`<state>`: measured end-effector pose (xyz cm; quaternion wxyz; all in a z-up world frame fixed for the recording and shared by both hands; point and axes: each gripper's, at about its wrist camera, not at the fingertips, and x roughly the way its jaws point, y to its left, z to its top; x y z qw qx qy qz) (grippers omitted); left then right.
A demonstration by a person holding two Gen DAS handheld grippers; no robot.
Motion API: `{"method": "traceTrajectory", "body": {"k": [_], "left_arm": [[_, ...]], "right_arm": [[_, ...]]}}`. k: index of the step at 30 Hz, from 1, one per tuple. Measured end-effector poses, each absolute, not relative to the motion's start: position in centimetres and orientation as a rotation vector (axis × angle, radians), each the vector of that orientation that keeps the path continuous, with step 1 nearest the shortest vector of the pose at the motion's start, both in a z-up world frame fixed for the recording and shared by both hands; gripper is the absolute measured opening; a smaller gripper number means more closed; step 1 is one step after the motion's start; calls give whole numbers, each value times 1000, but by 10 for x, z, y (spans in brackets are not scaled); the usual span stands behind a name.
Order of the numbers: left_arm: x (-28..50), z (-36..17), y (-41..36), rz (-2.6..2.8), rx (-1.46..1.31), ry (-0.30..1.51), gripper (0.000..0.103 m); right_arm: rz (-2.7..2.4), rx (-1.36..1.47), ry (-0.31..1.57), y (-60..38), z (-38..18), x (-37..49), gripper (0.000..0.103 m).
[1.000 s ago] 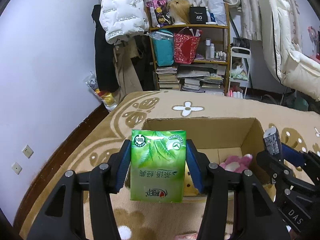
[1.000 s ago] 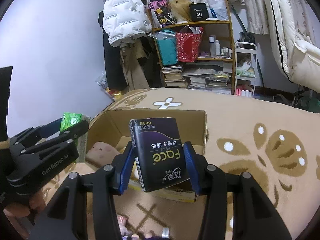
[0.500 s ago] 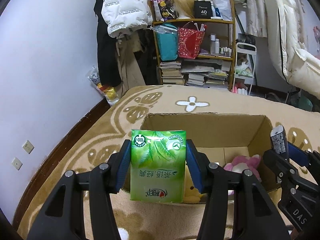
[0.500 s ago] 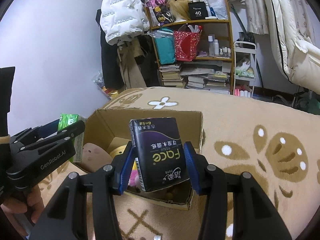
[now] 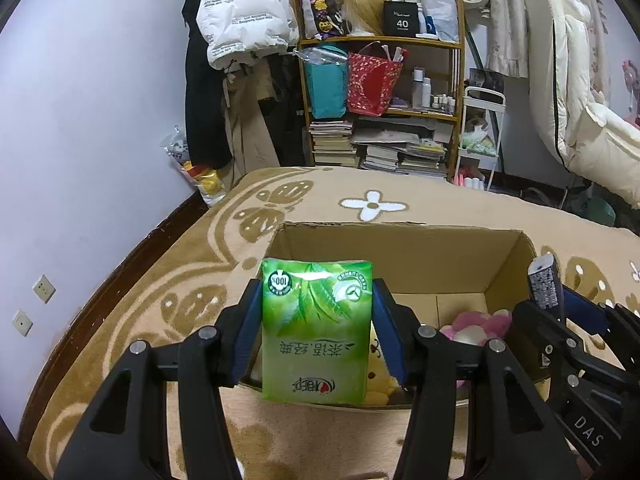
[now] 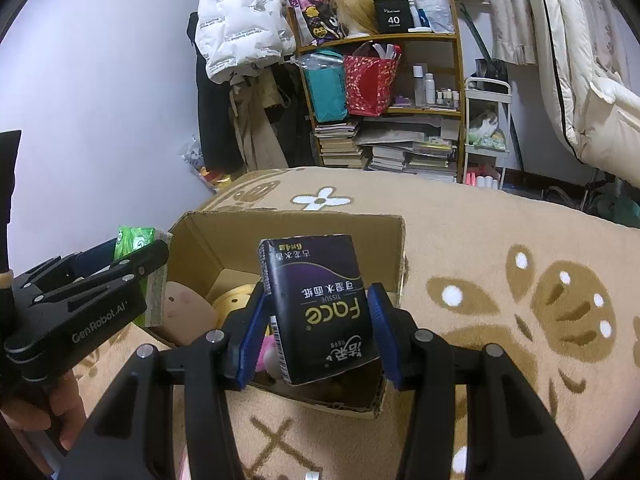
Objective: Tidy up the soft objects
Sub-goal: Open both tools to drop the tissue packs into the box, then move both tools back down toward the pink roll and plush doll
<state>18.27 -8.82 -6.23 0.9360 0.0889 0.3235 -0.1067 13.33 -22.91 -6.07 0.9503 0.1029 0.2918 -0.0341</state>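
My left gripper [image 5: 316, 316] is shut on a green tissue pack [image 5: 316, 328], held over the near edge of an open cardboard box [image 5: 400, 248] on the rug. My right gripper [image 6: 318, 320] is shut on a dark navy tissue pack [image 6: 320, 308], tilted, above the same box [image 6: 288, 228]. Inside the box lie a pink plush [image 5: 476, 326], a yellow plush [image 6: 234, 300] and a tan plush [image 6: 186, 306]. The right gripper with its dark pack [image 5: 544, 284] shows at the right of the left wrist view. The left gripper [image 6: 132, 256] with the green pack [image 6: 134, 238] shows at the left of the right wrist view.
A beige patterned rug [image 5: 372, 204] covers the floor. A wooden shelf [image 5: 380, 40] with bags, bottles and stacked books stands at the back, coats [image 5: 244, 12] hanging beside it. A white padded chair [image 5: 576, 100] is at the right. A hand [image 6: 60, 420] holds the left gripper.
Both views have closed in slightly on the box, so more of its inside and the plush toys shows. Both packs stay gripped as before.
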Motion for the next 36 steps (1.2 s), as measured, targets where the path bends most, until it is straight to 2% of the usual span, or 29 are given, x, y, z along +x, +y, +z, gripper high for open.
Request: {"method": "traceTrajectory", "body": {"k": [3, 8, 13, 17, 24, 28, 36], "left_arm": [[180, -62, -93, -216, 201, 644, 55], [175, -56, -95, -192, 227, 605, 79], [173, -53, -91, -169, 237, 603, 93], [173, -51, -85, -152, 227, 613, 98], [161, -47, -71, -135, 220, 616, 99], [153, -48, -65, -121, 205, 628, 103], [135, -59, -44, -108, 165, 719, 103]], "right_arm": [[-69, 211, 595, -230, -62, 134, 53], [-65, 222, 605, -230, -66, 135, 53], [-64, 257, 594, -237, -66, 130, 73], [-73, 285, 576, -241, -61, 125, 84], [-81, 314, 573, -247, -57, 116, 102], [-85, 289, 577, -242, -56, 110, 102], [-98, 275, 609, -236, -57, 99, 102]]}}
